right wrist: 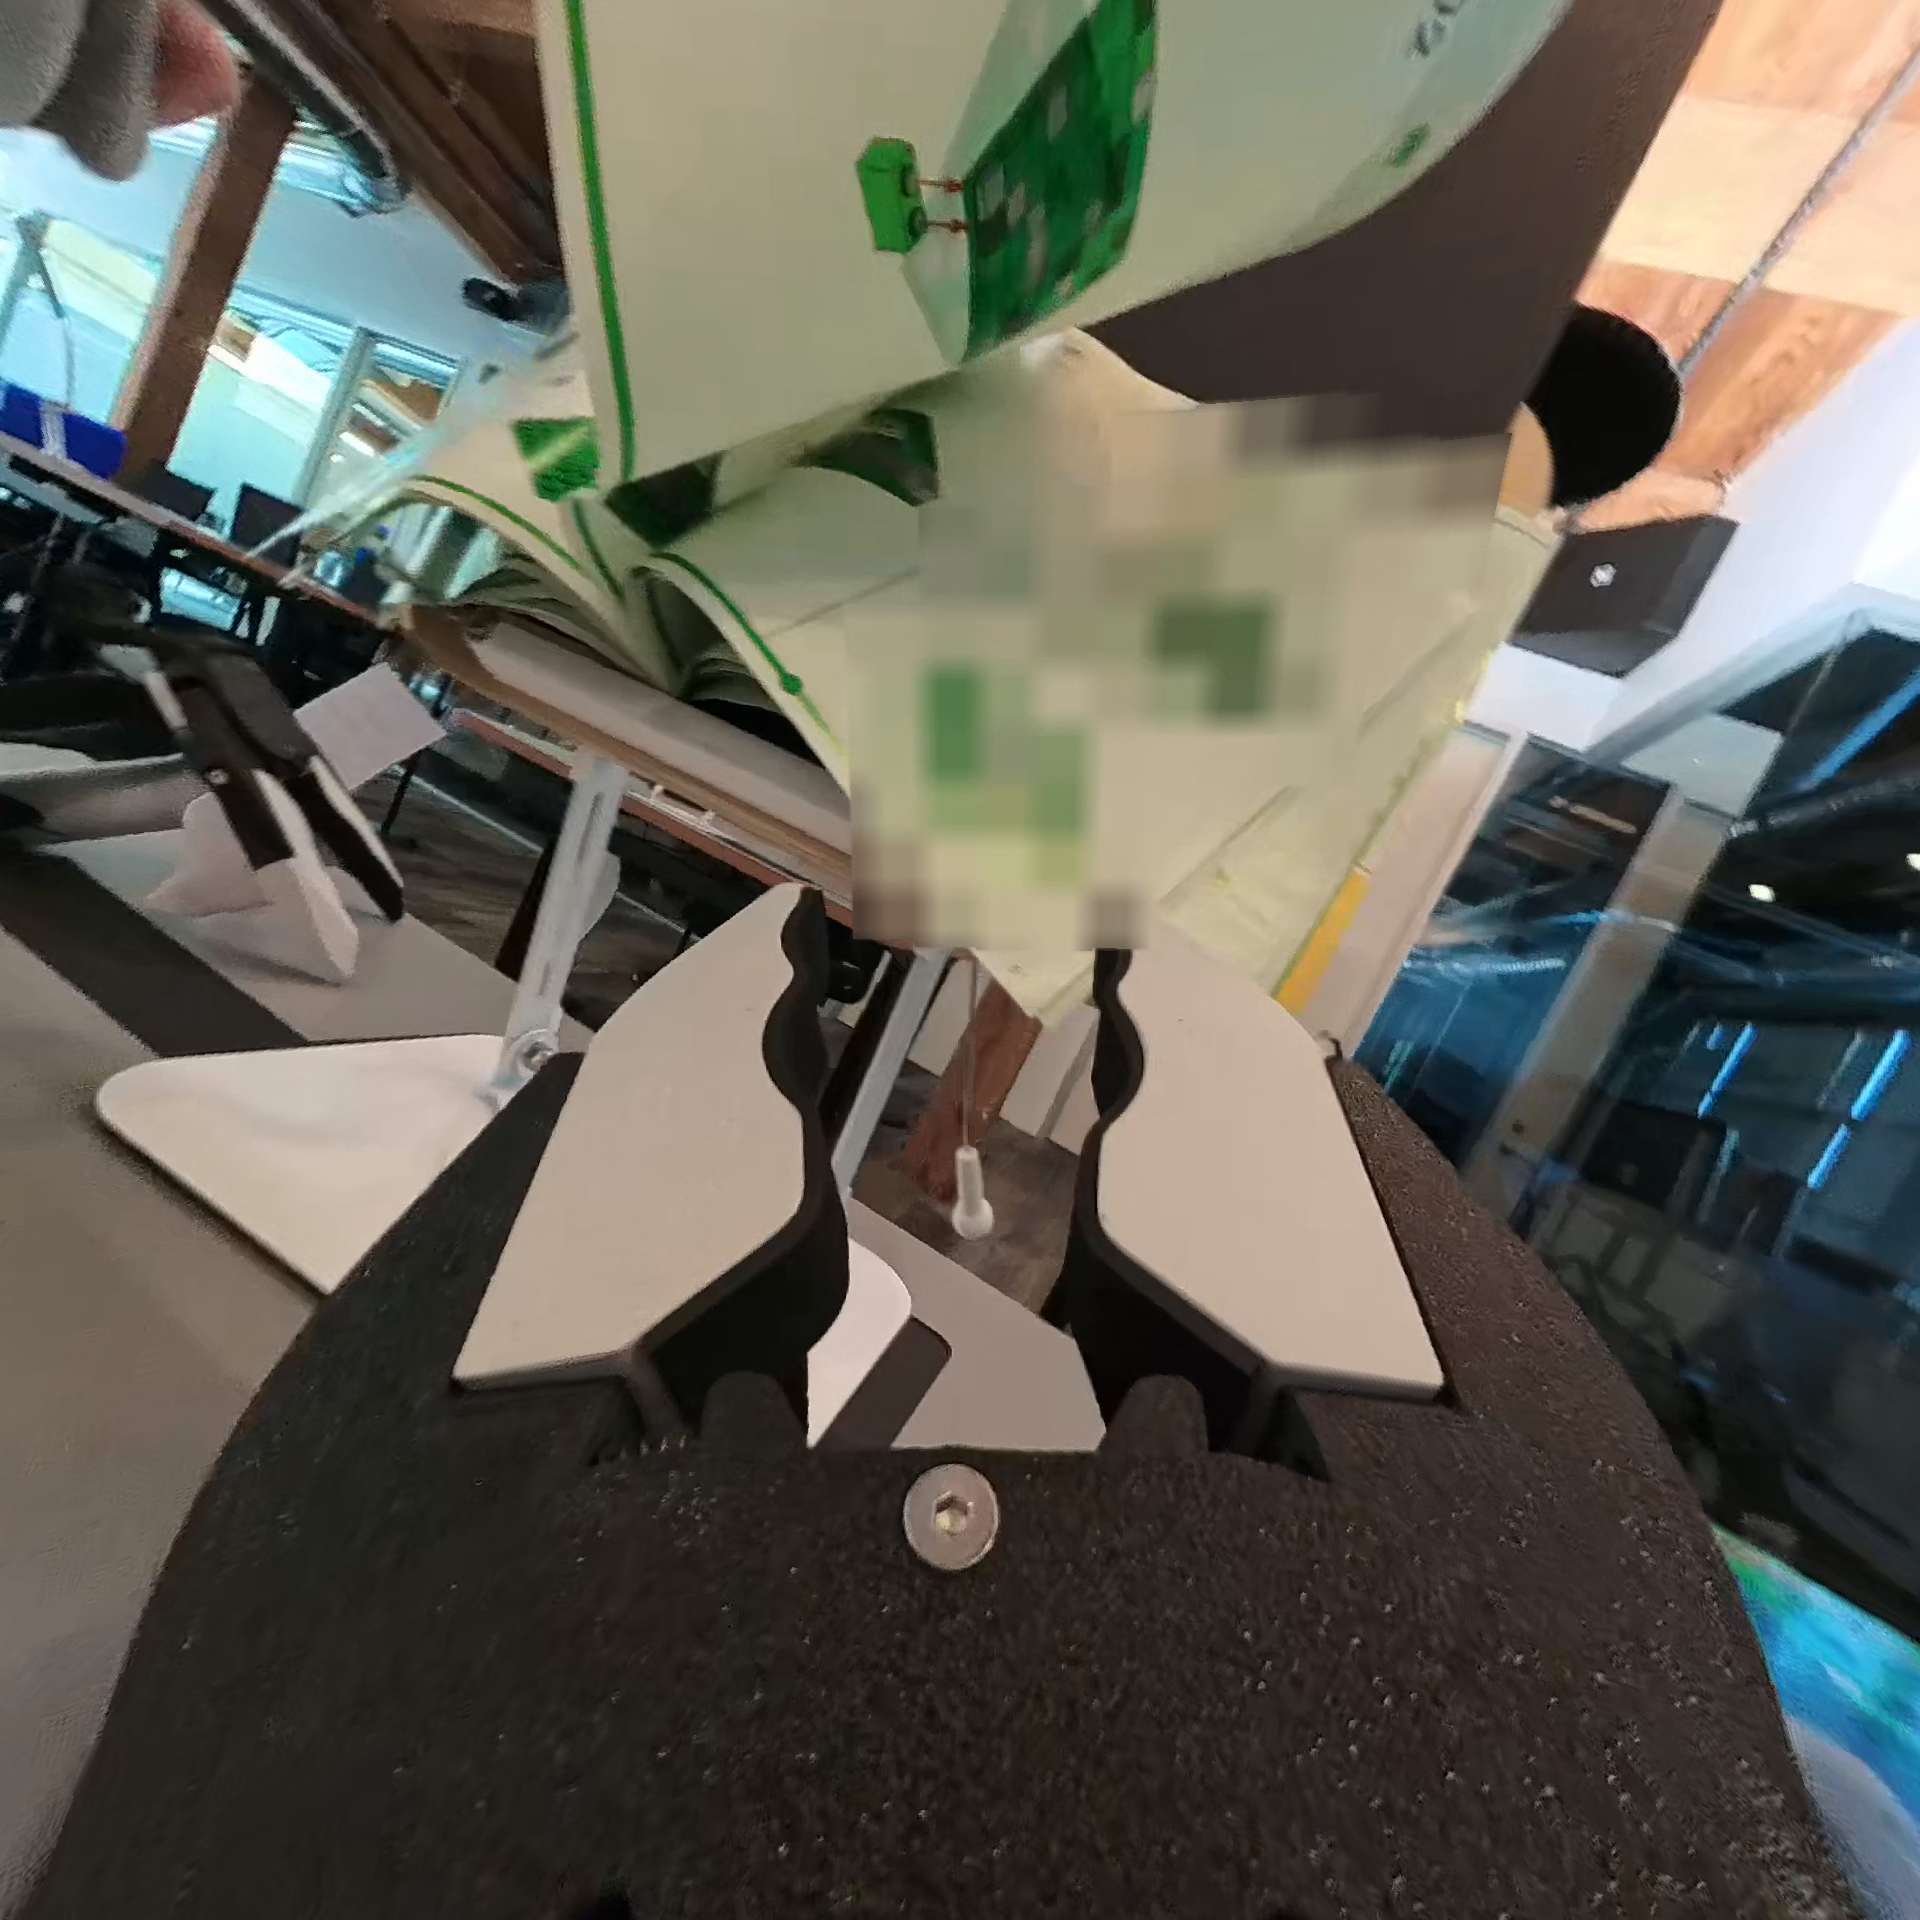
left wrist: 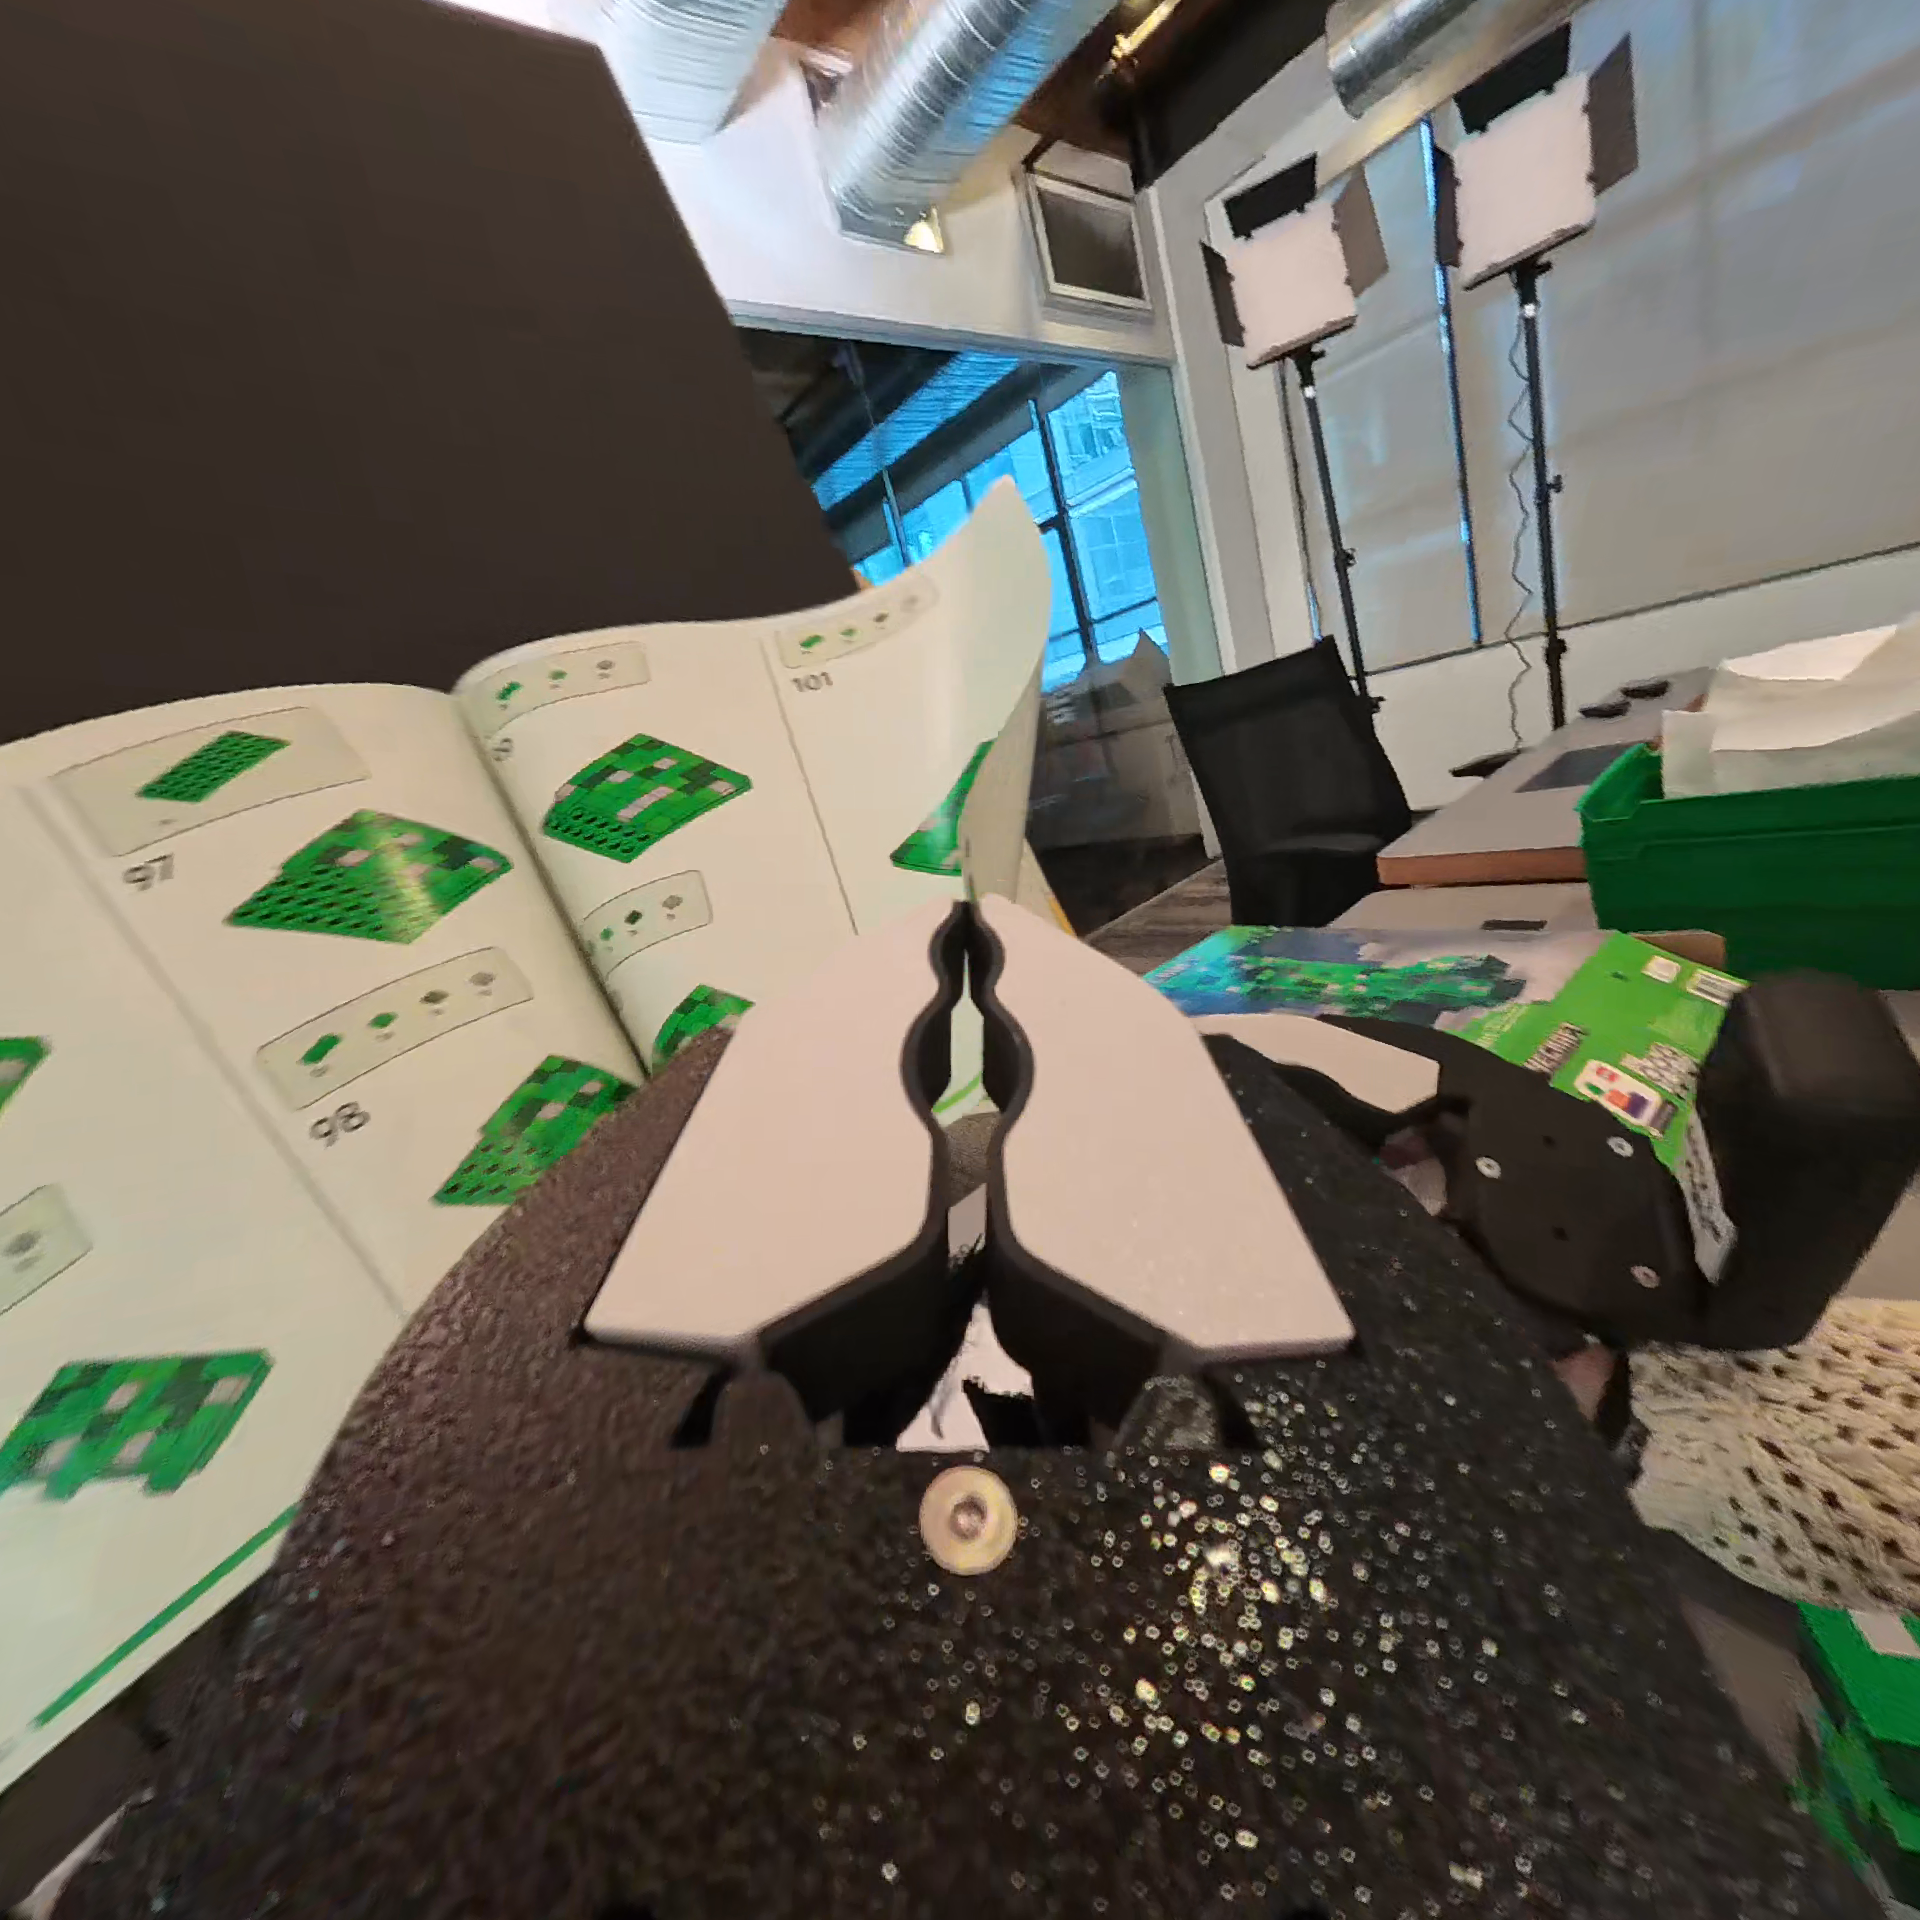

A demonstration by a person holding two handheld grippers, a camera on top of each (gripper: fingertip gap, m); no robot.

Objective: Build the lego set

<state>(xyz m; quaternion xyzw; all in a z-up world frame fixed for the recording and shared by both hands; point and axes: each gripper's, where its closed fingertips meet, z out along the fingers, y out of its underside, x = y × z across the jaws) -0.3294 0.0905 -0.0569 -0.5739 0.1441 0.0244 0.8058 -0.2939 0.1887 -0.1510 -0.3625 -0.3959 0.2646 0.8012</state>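
The left gripper (left wrist: 966, 920) has its two grey fingers pressed together at the tips, pinching the lower edge of one page (left wrist: 1003, 717) of the instruction booklet (left wrist: 343, 935); that page stands curled upright at 12 o'clock from the tips. The booklet lies open at 9 to 11 o'clock, showing two facing pages of green build diagrams, with a dark board (left wrist: 343, 343) behind it.

At 3 o'clock from the left gripper's tips lies one lego box (left wrist: 1455, 987), flat on the table (left wrist: 1486, 842), printed green and blue. The right gripper (left wrist: 1621, 1174) shows in front of it as a black body. Beyond, at 2 o'clock, one green bin (left wrist: 1766, 873) holds white paper or bags; its other contents cannot be made out. At the lower right edge, around 4 o'clock, a green lego build (left wrist: 1860, 1745) is partly in view. Two light panels (left wrist: 1299, 275) stand on stands at 1 o'clock, and one black chair (left wrist: 1288, 779) sits below them.

In the right wrist view the right gripper (right wrist: 961, 961) is parted wide, holding nothing. Booklet pages (right wrist: 769, 260) fan out above it at 12 o'clock, partly covered by a mosaic patch. One white stand (right wrist: 312, 1132) props up the booklet, its foot at 9 o'clock. The left gripper (right wrist: 301, 821) shows farther off at 10 o'clock.
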